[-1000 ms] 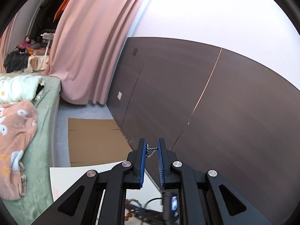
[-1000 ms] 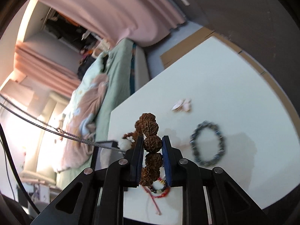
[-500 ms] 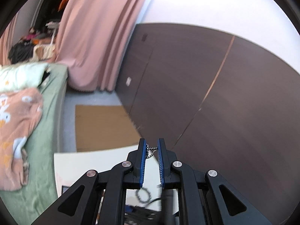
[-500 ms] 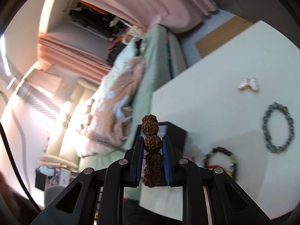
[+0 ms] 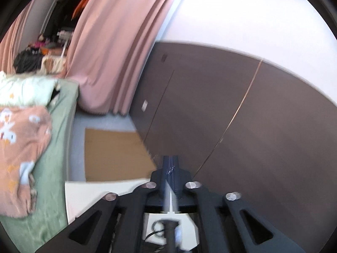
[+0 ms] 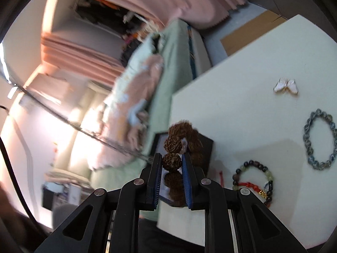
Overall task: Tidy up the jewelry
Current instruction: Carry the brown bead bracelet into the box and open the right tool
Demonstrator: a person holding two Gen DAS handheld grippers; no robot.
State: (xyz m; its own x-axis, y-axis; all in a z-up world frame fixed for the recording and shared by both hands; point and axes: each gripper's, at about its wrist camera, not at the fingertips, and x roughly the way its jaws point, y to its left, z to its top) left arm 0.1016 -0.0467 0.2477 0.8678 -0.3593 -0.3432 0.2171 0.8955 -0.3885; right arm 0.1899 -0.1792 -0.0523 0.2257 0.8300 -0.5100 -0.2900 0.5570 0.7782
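Note:
In the right wrist view my right gripper [image 6: 171, 161] is shut on a bracelet of rough brown seed beads [image 6: 181, 132], which hangs over a black box [image 6: 205, 145] at the left edge of the white table [image 6: 242, 116]. On the table lie a white butterfly clip [image 6: 286, 86], a grey-blue bead bracelet [image 6: 307, 139] and a dark mixed-bead bracelet with red cord [image 6: 256, 164]. In the left wrist view my left gripper [image 5: 170, 160] is shut, with a bit of thin silver chain [image 5: 170, 170] showing between the pads. It is held high, facing a dark wall panel.
A bed with a green sheet [image 5: 56, 147] and a pink blanket runs along the table's left side. Flat cardboard [image 5: 113, 154] lies on the floor beyond the table corner [image 5: 94, 191]. A pink curtain [image 5: 118, 52] hangs behind. A blurred dark object with a cable [image 5: 168, 227] sits below the left gripper.
The left jaws have closed fully onto the chain. The right gripper has carried the seed bracelet leftward over the black box, and the bracelets on the table have slid to the right of its view.

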